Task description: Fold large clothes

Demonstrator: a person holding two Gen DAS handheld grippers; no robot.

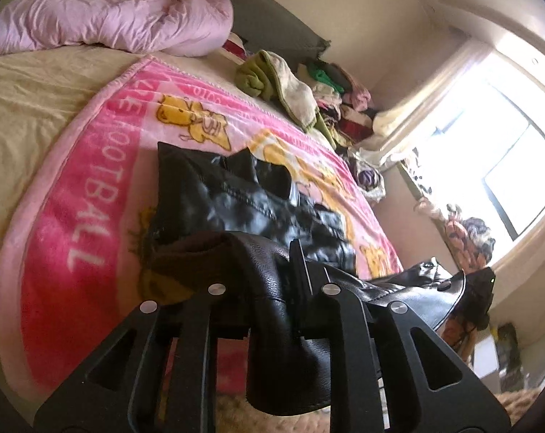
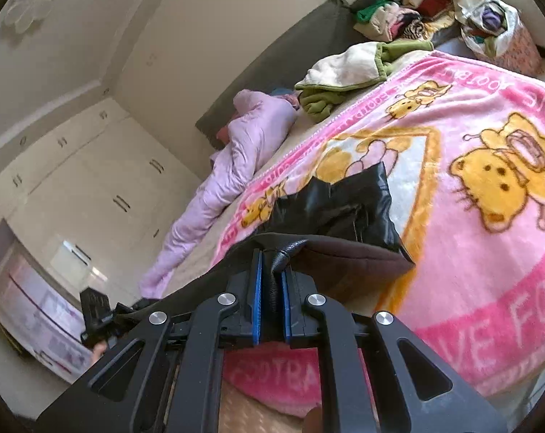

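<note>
A black leather jacket point(image 1: 236, 202) lies partly on the pink blanket, and its near edge is lifted by both grippers. In the left wrist view my left gripper point(image 1: 283, 270) is shut on a thick fold of the leather, which drapes over and hides the left finger. The right wrist view shows my right gripper point(image 2: 271, 267) with its blue pads point(image 2: 256, 281) clamped on a narrow fold of the jacket point(image 2: 344, 209). The brown lining shows at the raised edge. The far part of the jacket rests crumpled on the bed.
The pink cartoon blanket point(image 2: 470, 252) covers the bed. A lilac quilt point(image 1: 110, 18) lies bunched near the headboard. A green and cream garment point(image 1: 272, 79) and a pile of clothes point(image 2: 398, 11) sit at the far side. A bright window point(image 1: 488, 144) and a wardrobe point(image 2: 92, 180) flank the bed.
</note>
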